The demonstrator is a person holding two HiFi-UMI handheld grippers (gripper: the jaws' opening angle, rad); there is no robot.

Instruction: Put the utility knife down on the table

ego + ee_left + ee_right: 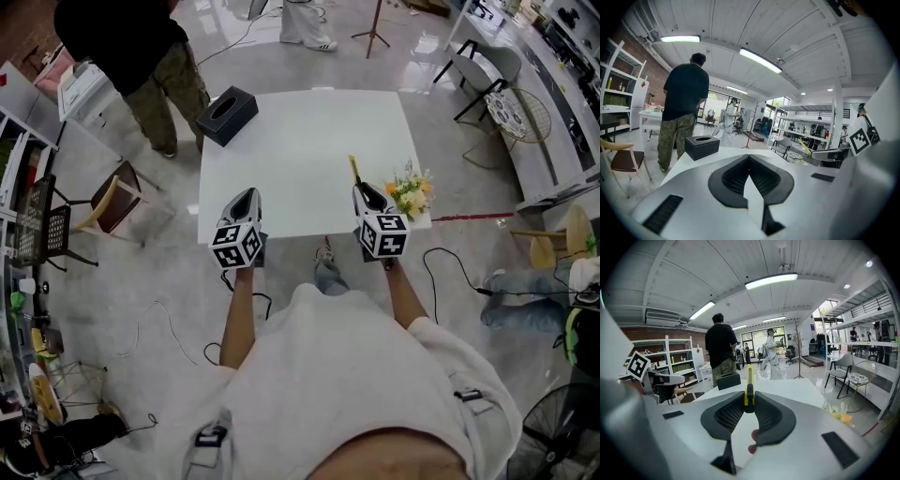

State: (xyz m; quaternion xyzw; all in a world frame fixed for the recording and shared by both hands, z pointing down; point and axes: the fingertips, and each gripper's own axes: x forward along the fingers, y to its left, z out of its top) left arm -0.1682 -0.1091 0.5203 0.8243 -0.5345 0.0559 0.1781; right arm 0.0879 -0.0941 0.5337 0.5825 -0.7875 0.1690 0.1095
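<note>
Utility knife (749,383): yellow, pinched at its near end between the jaws of the right gripper (749,405). The rest of it sticks out forward past the jaw tips. In the head view the knife (354,170) sits over the near right part of the white table (300,141), just left of a small bunch of flowers (411,194). I can't tell from that view whether it is touching the tabletop.

Left gripper (749,161): jaws pressed together with nothing between them. It is held at the table's near left edge (246,202), well apart from the knife.

Other items: a black box (227,114) on the far left corner, and a person in a dark top (131,42) standing beyond it.

Step in hand, as I judge it: carrying phase, knife held and not yet released. The next move calls for lowering the right gripper until the knife lies flat on bare tabletop, then spreading the jaws (steer clear of the flowers, which are close on the right). The left gripper has no part in this.
</note>
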